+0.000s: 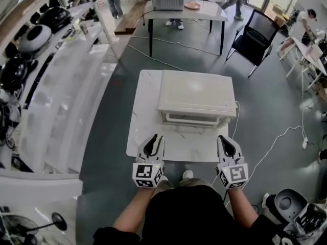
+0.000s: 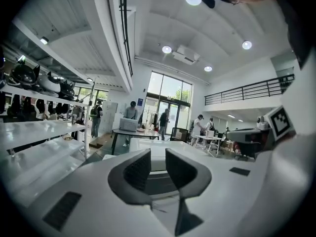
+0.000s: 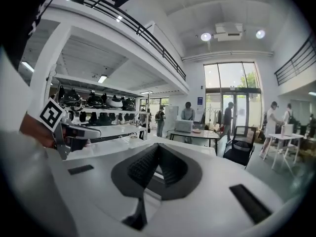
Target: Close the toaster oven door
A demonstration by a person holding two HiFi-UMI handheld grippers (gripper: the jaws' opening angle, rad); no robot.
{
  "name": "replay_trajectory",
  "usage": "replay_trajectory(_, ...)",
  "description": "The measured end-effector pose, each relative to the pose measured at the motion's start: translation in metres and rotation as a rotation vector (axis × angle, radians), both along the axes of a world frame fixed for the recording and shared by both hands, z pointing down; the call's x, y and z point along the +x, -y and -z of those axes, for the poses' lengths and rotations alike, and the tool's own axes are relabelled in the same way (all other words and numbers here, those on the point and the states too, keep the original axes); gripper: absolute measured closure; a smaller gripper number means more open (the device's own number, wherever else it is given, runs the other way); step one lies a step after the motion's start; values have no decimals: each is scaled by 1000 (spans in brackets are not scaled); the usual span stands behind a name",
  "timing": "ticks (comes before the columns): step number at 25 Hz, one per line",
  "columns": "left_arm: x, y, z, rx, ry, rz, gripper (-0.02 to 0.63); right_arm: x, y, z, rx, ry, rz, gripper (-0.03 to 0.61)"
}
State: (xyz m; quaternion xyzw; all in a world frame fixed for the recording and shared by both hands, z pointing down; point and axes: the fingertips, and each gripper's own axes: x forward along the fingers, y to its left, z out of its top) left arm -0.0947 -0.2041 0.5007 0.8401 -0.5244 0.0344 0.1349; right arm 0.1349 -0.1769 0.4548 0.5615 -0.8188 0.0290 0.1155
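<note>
Head view, looking steeply down: the toaster oven (image 1: 196, 93) sits at the far right of a small white table (image 1: 148, 137), its door (image 1: 196, 119) facing you. The door's pale frame and window strip seem to lean out from the body rather than lie flush, though this angle does not settle how far it is open. Your left gripper (image 1: 153, 139) and right gripper (image 1: 228, 142) hover over the near edge of the table, one to each side of the door and both short of it, touching nothing. In the left gripper view the jaws of the left gripper (image 2: 158, 154) stand a narrow gap apart, with only the oven's white casing showing beyond them. In the right gripper view the jaws of the right gripper (image 3: 158, 149) meet at their tips and hold nothing. The main hazard is probably the smooth tabletop. A push straight into the door could slide the whole oven back toward the far edge instead of swinging the door, so brace the casing or lift the door from below. A closed jaw tip used as a pusher may also skate off the door's rim. A hard shove may slam the glass, or tug the power cable (image 1: 276, 142) trailing across the floor to your right.
</note>
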Motion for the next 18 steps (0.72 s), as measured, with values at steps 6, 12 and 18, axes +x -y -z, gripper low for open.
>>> replay_trajectory(6,-16,-4,21,71,-32,4,512,32,-5,3,11,1,-135,557)
replay_trajectory(12,-5,2,28,102,-31,-32,588,41,-2,9,27,20,-163,557)
replay_trajectory(18,5,8,31,107,-20,-53,592,46,-2,11,27,35,-172,557)
